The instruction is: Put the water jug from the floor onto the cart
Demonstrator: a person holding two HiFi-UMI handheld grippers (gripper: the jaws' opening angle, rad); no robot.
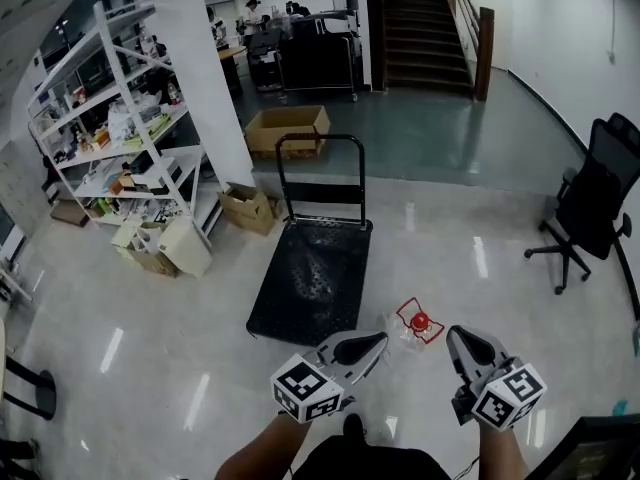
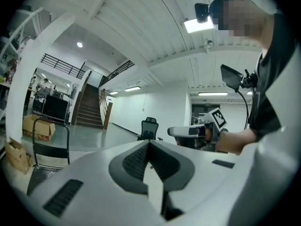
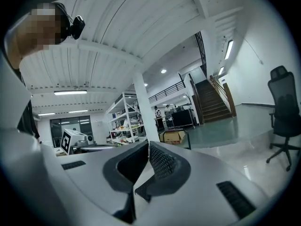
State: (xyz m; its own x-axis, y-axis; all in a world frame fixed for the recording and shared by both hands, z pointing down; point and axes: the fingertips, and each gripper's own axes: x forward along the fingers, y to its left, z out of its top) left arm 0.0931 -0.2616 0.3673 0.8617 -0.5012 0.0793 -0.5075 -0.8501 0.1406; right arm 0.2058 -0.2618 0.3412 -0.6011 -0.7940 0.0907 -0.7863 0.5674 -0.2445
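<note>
Left gripper (image 1: 378, 342) and right gripper (image 1: 457, 335), both clenched empty and level, flank the red-capped water jug (image 1: 419, 324) on the floor (image 1: 480, 268) beside the platform cart (image 1: 310, 268), apparently approaching for a two-sided lift.

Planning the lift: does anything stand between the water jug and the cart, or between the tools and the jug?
Nothing visible does. The water jug stands on bare floor by the near right corner of the cart, whose deck is bare. The left tool and right tool sit just short of the jug.
</note>
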